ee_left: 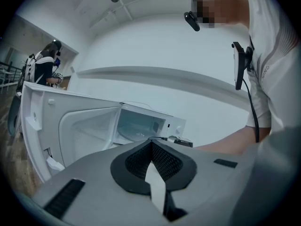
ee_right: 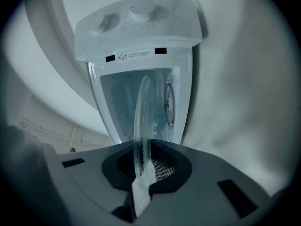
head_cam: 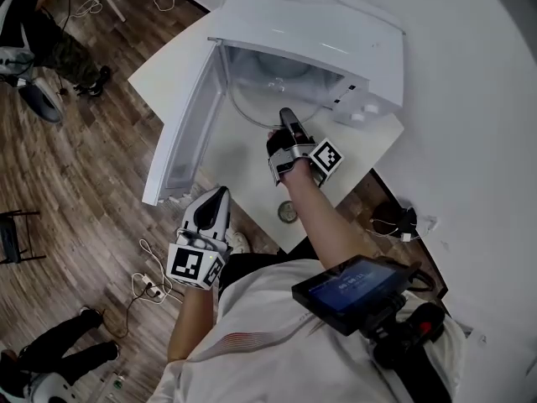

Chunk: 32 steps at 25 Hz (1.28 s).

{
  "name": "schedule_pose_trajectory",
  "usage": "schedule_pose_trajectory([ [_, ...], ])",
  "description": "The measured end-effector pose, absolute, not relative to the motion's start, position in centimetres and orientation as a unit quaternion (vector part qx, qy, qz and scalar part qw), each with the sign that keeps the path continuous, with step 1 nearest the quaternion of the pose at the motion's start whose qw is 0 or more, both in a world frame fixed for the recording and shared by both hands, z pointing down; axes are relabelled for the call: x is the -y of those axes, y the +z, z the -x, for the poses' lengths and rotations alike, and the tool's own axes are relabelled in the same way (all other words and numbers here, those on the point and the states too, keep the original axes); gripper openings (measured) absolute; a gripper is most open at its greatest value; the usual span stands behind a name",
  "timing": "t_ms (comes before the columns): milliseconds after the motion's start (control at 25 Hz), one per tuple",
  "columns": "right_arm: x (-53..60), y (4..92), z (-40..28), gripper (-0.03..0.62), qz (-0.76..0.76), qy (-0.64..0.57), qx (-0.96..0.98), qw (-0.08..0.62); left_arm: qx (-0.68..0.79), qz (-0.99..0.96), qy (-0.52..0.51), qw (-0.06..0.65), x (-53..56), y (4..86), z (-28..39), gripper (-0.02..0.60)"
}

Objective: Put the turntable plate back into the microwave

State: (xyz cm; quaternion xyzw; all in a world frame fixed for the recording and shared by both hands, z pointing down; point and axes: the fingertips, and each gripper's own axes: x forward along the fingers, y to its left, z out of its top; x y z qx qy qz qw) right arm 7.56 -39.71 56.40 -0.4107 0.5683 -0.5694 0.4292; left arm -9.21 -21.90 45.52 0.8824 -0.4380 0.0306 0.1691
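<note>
Glass turntable plate [ee_right: 142,121] held flat, edge into microwave [ee_right: 141,32]; right tongs [ee_right: 142,149] clamped on rim; left tongs [ee_left: 151,147] together

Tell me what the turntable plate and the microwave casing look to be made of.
The turntable plate: clear glass, probably; the cavity shows through it and its rim glints with a moulded pattern. The microwave casing: white, smooth, satin; painted metal or plastic, the look leaves that open.

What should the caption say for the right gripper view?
Right gripper pinches the glass turntable plate by its rim, facing the open microwave.
</note>
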Motion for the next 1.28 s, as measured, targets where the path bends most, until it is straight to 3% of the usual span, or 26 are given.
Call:
schedule_pose_trajectory([
  [1280,52.6,58.9,-10.5,0.030,0.516,-0.546,-0.455,0.478,0.472,-0.855,0.033,0.213,22.4,47.9,10.4,0.011],
])
